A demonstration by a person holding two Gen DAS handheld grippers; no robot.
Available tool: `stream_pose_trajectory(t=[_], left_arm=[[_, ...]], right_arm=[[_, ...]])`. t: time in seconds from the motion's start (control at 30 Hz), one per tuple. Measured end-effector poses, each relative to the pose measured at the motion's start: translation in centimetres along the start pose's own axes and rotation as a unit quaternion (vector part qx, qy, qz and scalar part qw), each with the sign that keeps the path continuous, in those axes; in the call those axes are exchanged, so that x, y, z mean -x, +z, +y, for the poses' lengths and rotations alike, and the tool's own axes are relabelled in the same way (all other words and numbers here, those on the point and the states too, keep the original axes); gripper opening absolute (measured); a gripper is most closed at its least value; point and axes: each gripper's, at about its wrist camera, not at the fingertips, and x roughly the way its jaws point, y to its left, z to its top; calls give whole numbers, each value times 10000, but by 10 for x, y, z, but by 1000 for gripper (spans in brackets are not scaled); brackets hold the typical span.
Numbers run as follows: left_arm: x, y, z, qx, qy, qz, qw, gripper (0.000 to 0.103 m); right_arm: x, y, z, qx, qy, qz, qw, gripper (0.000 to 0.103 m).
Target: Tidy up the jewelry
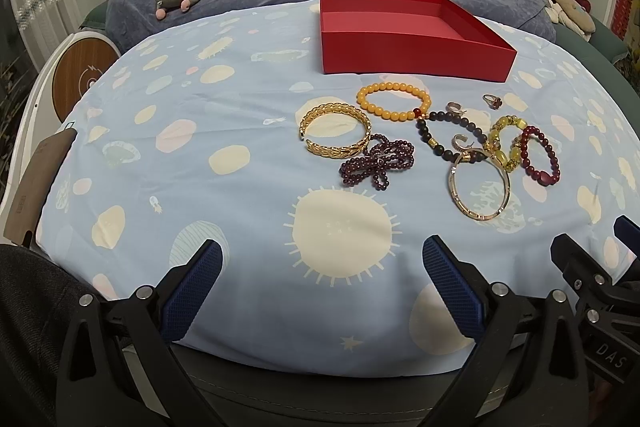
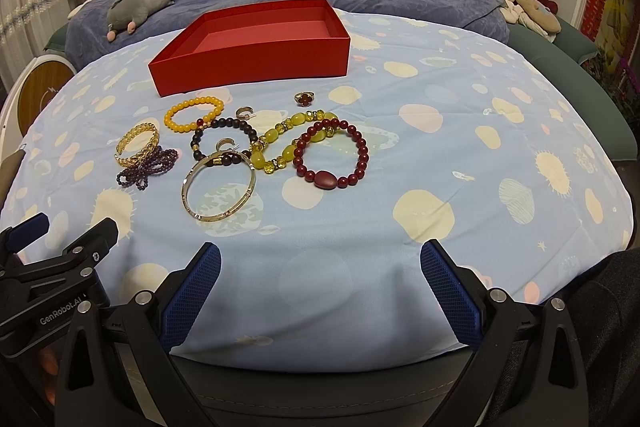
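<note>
Both claws are held spread and empty at the near edge: the left claw (image 1: 322, 267) and the right claw (image 2: 320, 267), low over the patterned cloth (image 2: 440, 155), likely poised for a first pick. Ahead, the jewelry is bunched together, well short of the red box (image 2: 256, 55), seen empty and open-topped, presumably the destination. The gold bangle (image 2: 218, 189) overlaps the dark bead bracelet (image 2: 224, 139); the purple strand (image 1: 378, 163) is tangled, its form hard to read. Whether a worktop lies under the cloth cannot be told.
</note>
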Motion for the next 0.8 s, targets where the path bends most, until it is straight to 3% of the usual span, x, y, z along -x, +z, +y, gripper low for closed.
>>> stream_pose_trajectory(t=[0.5, 0.8], left_arm=[[0, 0, 0, 24, -19, 6, 10000, 96], [-2, 15, 12, 380, -205, 139, 9990, 96]], right_arm=[[0, 0, -1, -33, 10, 5, 10000, 96], [-1, 10, -9, -122, -71, 55, 9999, 96]])
